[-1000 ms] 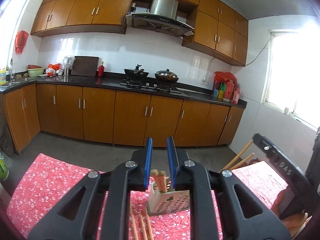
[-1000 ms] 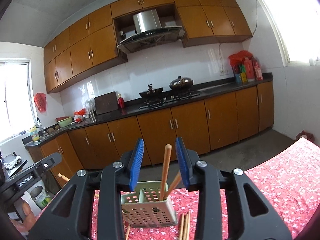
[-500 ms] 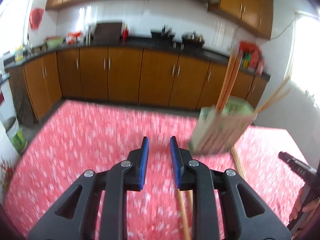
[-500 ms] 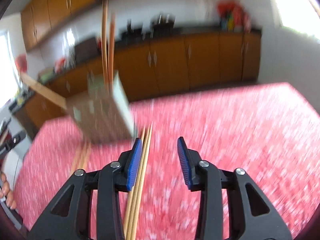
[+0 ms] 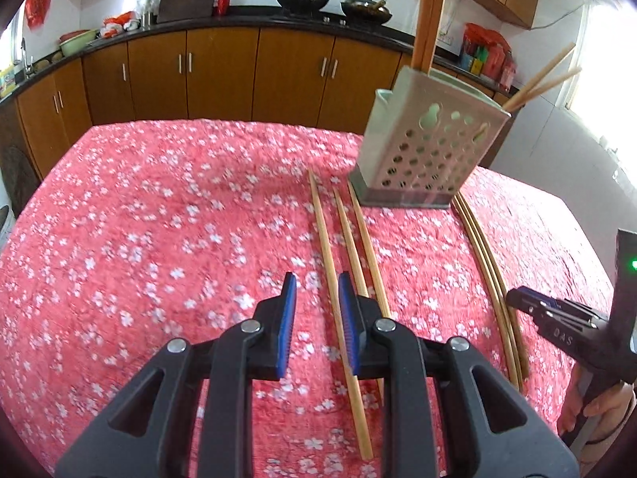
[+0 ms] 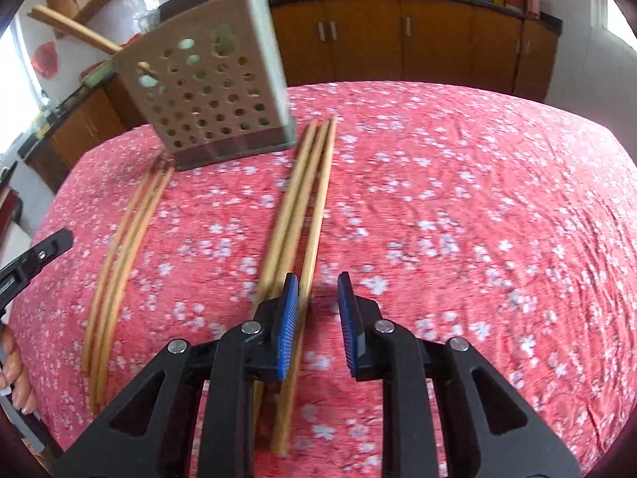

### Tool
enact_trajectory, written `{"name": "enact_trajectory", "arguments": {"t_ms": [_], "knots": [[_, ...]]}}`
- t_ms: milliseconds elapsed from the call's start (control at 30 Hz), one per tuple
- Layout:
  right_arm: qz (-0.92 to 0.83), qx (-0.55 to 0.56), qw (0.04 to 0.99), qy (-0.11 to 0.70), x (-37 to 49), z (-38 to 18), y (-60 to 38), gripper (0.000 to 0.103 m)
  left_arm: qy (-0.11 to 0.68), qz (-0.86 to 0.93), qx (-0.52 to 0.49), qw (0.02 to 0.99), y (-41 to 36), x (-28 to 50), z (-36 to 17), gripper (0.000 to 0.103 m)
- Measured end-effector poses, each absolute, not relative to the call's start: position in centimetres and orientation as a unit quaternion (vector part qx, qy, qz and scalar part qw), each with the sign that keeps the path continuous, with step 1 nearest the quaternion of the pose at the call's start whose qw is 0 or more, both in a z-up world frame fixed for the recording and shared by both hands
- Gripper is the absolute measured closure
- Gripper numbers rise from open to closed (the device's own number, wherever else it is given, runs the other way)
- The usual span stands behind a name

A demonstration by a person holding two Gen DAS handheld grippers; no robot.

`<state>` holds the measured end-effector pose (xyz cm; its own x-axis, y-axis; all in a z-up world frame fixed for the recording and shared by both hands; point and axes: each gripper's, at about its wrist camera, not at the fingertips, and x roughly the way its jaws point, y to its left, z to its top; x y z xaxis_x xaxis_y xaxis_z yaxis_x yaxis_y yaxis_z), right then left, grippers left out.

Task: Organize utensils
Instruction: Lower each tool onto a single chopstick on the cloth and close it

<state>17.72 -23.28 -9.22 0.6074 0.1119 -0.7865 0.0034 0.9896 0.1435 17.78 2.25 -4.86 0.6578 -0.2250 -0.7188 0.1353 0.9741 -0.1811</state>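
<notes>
Left gripper low over the tabletop, fingers a narrow gap apart, nothing clamped; one chopstick runs on the cloth through that gap, contact with the pads not clear. Right gripper likewise low, fingers parted a bit wider, empty; one chopstick passes just inside the left finger. One perforated holder standing at the far side of the tabletop, red floral cloth underneath. Loose chopsticks on the cloth in two groups, near ends toward the grippers, far ends by the holder base. Left group: 3, slightly fanned, two lying beside the left gripper's right finger. Right group: 3, tight bundle, two lying left of the right gripper's left finger. Count of 3 + 3 = 6 loose, confirmed in both views. Inside holder: 2 upright sticks at one corner, 2 leaning sticks out the opposite corner, so 4 stowed as far as visible. Right gripper visible in the left view beside the right group; left gripper tip at the left edge of the right view, near the left group. Kitchen cabinets behind, 2 woks on the stove.
</notes>
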Motion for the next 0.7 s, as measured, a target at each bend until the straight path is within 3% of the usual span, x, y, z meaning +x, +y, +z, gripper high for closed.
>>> {"name": "enact_trajectory", "arguments": {"t_ms": [33, 133, 233, 467, 700], "knots": [[0.02, 0.063, 0.895, 0.442, 17.8, -9.3, -23.6, 0.087, 0.405, -0.102, -0.056, 0.907, 2.0, 17.9, -5.0, 0.08], [0.018, 0.068, 0.895, 0.441, 17.6, -9.2, -24.6, 0.087, 0.414, -0.112, -0.059, 0.901, 1.7, 17.9, -5.4, 0.08], [0.014, 0.052, 0.897, 0.438, 17.3, -9.2, -24.7, 0.093, 0.422, -0.124, -0.056, 0.896, 1.1, 17.7, -5.9, 0.082], [0.015, 0.064, 0.897, 0.437, 16.8, -9.2, -25.2, 0.094, 0.442, -0.13, -0.025, 0.887, -0.4, 17.4, -7.2, 0.092], [0.02, 0.069, 0.898, 0.434, 16.2, -9.0, -25.3, 0.094, 0.444, -0.101, -0.013, 0.89, 0.1, 17.7, -7.6, 0.094]]}}
